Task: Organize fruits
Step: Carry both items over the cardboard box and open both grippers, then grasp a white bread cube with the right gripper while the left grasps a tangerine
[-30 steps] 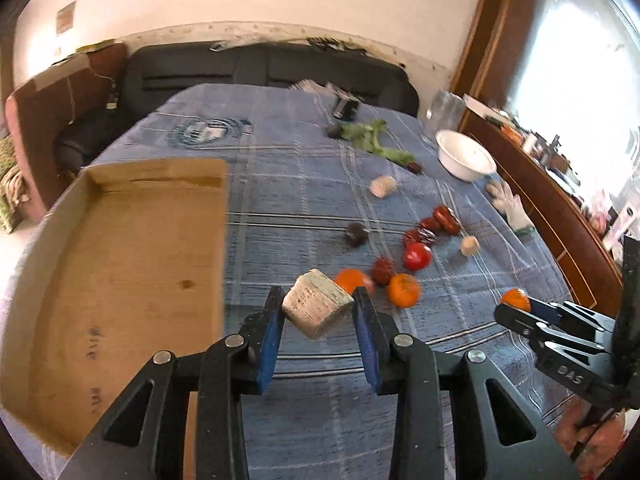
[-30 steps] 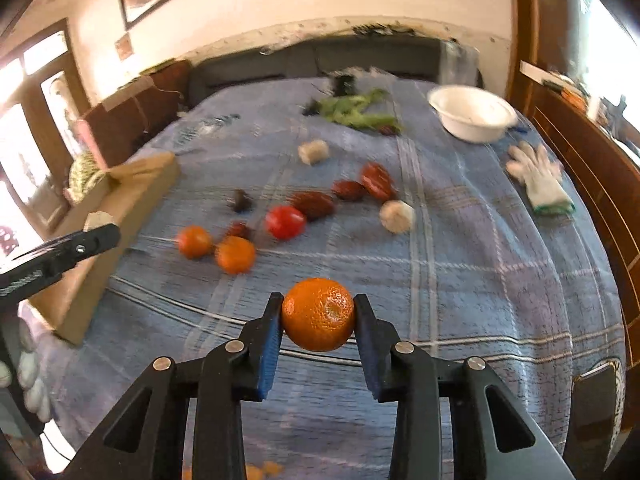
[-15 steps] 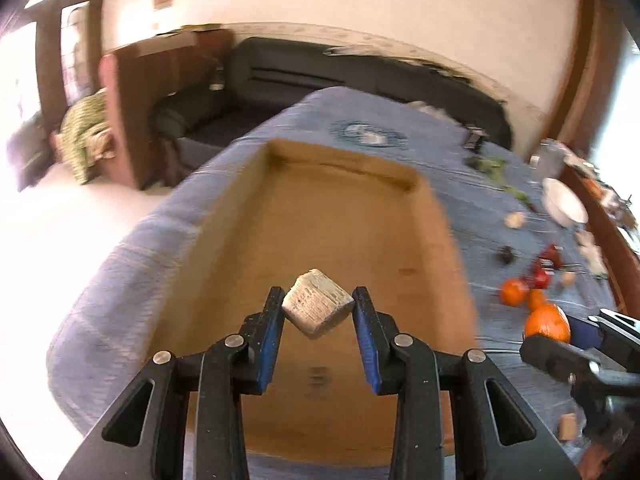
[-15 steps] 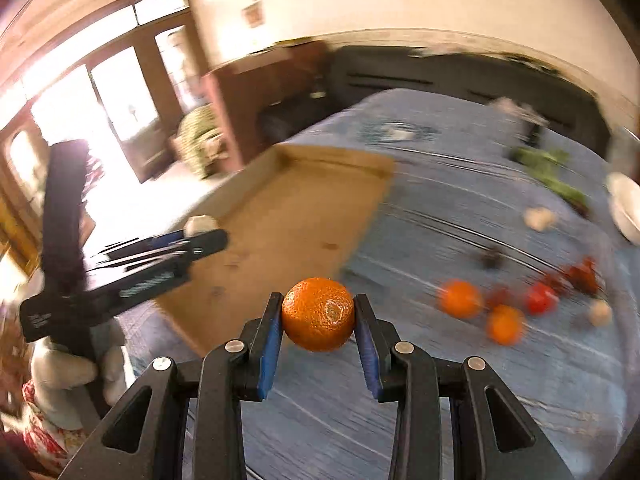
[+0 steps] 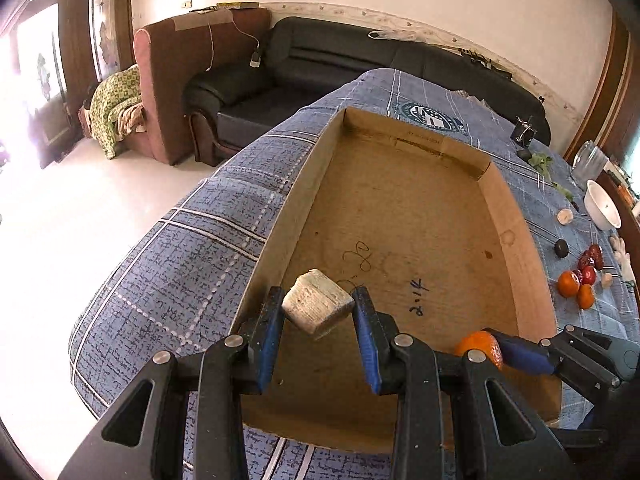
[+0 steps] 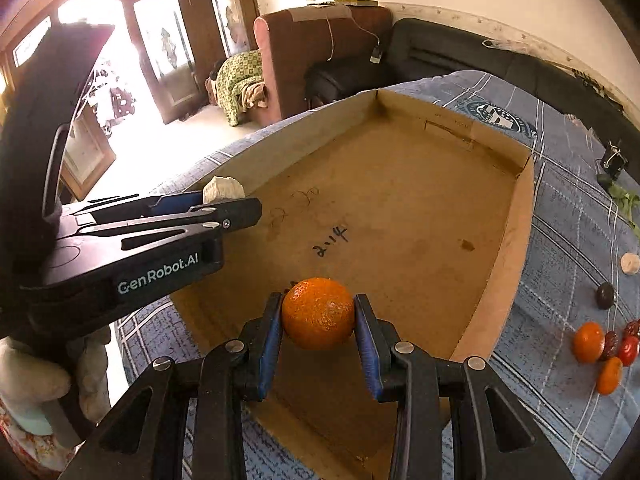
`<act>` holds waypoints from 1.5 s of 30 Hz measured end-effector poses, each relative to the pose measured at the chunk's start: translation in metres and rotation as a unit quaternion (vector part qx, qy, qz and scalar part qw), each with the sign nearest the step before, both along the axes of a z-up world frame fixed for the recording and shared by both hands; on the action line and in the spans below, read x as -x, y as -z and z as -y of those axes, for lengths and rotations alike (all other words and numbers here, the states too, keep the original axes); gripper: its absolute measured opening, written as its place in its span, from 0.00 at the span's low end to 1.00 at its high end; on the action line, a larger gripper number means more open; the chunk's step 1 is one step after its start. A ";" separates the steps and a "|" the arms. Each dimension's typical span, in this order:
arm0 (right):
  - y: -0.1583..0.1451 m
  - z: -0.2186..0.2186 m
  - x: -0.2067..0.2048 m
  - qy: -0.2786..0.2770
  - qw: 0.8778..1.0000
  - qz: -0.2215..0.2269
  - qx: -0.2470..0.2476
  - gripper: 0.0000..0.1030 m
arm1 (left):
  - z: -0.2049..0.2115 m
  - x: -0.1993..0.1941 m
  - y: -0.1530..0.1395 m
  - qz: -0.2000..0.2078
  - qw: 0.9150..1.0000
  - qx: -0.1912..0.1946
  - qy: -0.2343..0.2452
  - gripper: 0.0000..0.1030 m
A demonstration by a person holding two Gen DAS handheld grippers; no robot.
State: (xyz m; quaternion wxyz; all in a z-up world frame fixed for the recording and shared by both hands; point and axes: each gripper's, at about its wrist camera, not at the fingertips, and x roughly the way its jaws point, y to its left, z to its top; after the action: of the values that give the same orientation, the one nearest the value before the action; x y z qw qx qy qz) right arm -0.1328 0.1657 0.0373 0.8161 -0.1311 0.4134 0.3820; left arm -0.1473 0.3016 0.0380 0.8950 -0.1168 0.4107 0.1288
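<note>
My left gripper (image 5: 318,314) is shut on a pale, cut fruit chunk (image 5: 317,306) and holds it over the near left part of the shallow cardboard tray (image 5: 404,216). My right gripper (image 6: 318,322) is shut on an orange (image 6: 318,313) above the tray's near edge (image 6: 400,200). In the left wrist view the right gripper (image 5: 516,354) with the orange (image 5: 478,347) shows at the lower right. In the right wrist view the left gripper (image 6: 224,204) with the chunk (image 6: 222,188) shows at the left.
On the blue checked cloth (image 5: 192,264) right of the tray lie two oranges (image 5: 568,283), red fruits (image 5: 590,258), a dark fruit (image 5: 561,248), a pale piece (image 5: 565,216), a white bowl (image 5: 602,210) and greens (image 6: 624,204). A black sofa (image 5: 360,60) stands behind.
Both grippers have swung left from the scattered fruits to over the cardboard tray, each still holding its item. The tray now fills the middle of both views.
</note>
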 end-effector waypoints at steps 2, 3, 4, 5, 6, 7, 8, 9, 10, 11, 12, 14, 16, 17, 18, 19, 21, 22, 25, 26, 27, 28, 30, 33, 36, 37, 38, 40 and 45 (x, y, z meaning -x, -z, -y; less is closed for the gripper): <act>0.001 0.000 -0.001 0.001 1.000 -0.002 -0.003 0.38 | 0.001 -0.001 -0.002 0.003 1.000 -0.003 -0.003 0.33; 0.002 0.000 -0.002 0.000 1.000 -0.003 -0.005 0.38 | 0.001 0.000 -0.003 0.005 1.000 -0.006 -0.006 0.33; 0.002 0.000 -0.002 -0.001 1.000 -0.002 -0.006 0.38 | 0.002 0.001 -0.005 0.006 1.000 -0.008 -0.008 0.34; 0.000 0.003 0.000 -0.002 1.000 0.000 -0.008 0.41 | 0.002 0.002 -0.007 0.008 1.000 -0.010 -0.009 0.36; -0.002 0.003 0.002 -0.001 1.000 0.002 -0.010 0.45 | 0.004 0.004 -0.011 0.010 1.000 -0.016 -0.011 0.40; -0.006 0.006 0.007 -0.001 1.000 0.005 -0.014 0.52 | 0.005 0.004 -0.013 0.012 1.000 -0.021 -0.013 0.43; -0.010 0.008 0.010 0.000 1.000 0.009 -0.021 0.58 | 0.007 0.005 -0.017 0.016 0.999 -0.027 -0.015 0.46; -0.014 0.012 0.012 0.003 0.999 0.015 -0.028 0.61 | 0.009 0.007 -0.021 0.020 0.999 -0.034 -0.016 0.50; -0.019 0.014 0.013 0.005 0.999 0.021 -0.034 0.63 | 0.012 0.009 -0.025 0.024 0.999 -0.041 -0.016 0.51; -0.023 0.018 0.015 0.007 0.999 0.026 -0.041 0.65 | 0.014 0.009 -0.027 0.027 0.999 -0.044 -0.016 0.53; -0.028 0.023 0.017 0.010 0.998 0.032 -0.047 0.66 | 0.016 0.010 -0.031 0.031 0.998 -0.049 -0.016 0.53; -0.037 0.037 0.021 0.020 0.997 0.045 -0.057 0.71 | 0.022 0.012 -0.039 0.039 0.998 -0.052 -0.013 0.54; -0.045 0.054 0.025 0.033 0.996 0.059 -0.064 0.75 | 0.028 0.015 -0.045 0.047 0.998 -0.050 -0.009 0.56; -0.050 0.069 0.027 0.046 0.994 0.067 -0.068 0.78 | 0.032 0.017 -0.051 0.055 0.997 -0.046 -0.004 0.57; -0.053 0.080 0.028 0.055 0.993 0.072 -0.071 0.78 | 0.035 0.018 -0.055 0.061 0.997 -0.043 0.000 0.60; -0.055 0.093 0.027 0.069 0.992 0.078 -0.072 0.80 | 0.040 0.019 -0.061 0.069 0.997 -0.036 0.006 0.62; -0.058 0.129 0.024 0.107 0.988 0.085 -0.072 0.82 | 0.050 0.019 -0.068 0.081 0.996 -0.023 0.023 0.67; -0.058 0.145 0.023 0.125 0.986 0.087 -0.071 0.83 | 0.059 0.017 -0.071 0.086 0.996 -0.018 0.036 0.68; -0.052 0.207 0.017 0.195 0.975 0.085 -0.062 0.84 | 0.093 0.007 -0.072 0.084 0.993 -0.016 0.082 0.71; -0.048 0.232 0.013 0.224 0.970 0.079 -0.056 0.83 | 0.104 0.002 -0.070 0.079 0.992 -0.015 0.097 0.71; -0.046 0.250 0.009 0.243 0.966 0.073 -0.053 0.83 | 0.116 -0.003 -0.067 0.073 0.991 -0.014 0.112 0.71; -0.042 0.266 0.007 0.261 0.962 0.067 -0.051 0.83 | 0.130 -0.009 -0.063 0.067 0.989 -0.012 0.131 0.71; -0.037 0.299 0.003 0.294 0.953 0.055 -0.053 0.83 | 0.156 -0.018 -0.056 0.056 0.985 -0.006 0.161 0.71; -0.033 0.329 -0.006 0.321 0.944 0.049 -0.050 0.83 | 0.189 -0.036 -0.046 0.037 0.979 0.005 0.198 0.71; -0.028 0.344 -0.021 0.333 0.941 0.033 -0.054 0.83 | 0.214 -0.053 -0.037 0.021 0.975 0.011 0.220 0.71; -0.027 0.346 -0.026 0.333 0.941 0.028 -0.057 0.83 | 0.220 -0.059 -0.033 0.016 0.975 0.011 0.223 0.71; -0.026 0.345 -0.035 0.331 0.941 0.026 -0.058 0.81 | 0.224 -0.065 -0.029 0.010 0.974 0.012 0.224 0.71; -0.024 0.344 -0.047 0.334 0.941 0.031 -0.050 0.76 | 0.231 -0.078 -0.020 -0.002 0.975 0.017 0.223 0.71; -0.013 0.353 -0.099 0.362 0.930 0.005 -0.062 0.61 | 0.238 -0.098 -0.003 -0.017 0.975 0.023 0.221 0.70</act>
State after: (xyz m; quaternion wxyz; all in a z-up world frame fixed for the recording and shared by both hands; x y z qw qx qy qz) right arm -0.0341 -0.1878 0.0504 0.9077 0.0761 0.4039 0.0850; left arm -0.0493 0.0636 0.0406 0.8912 -0.0416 0.4446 -0.0801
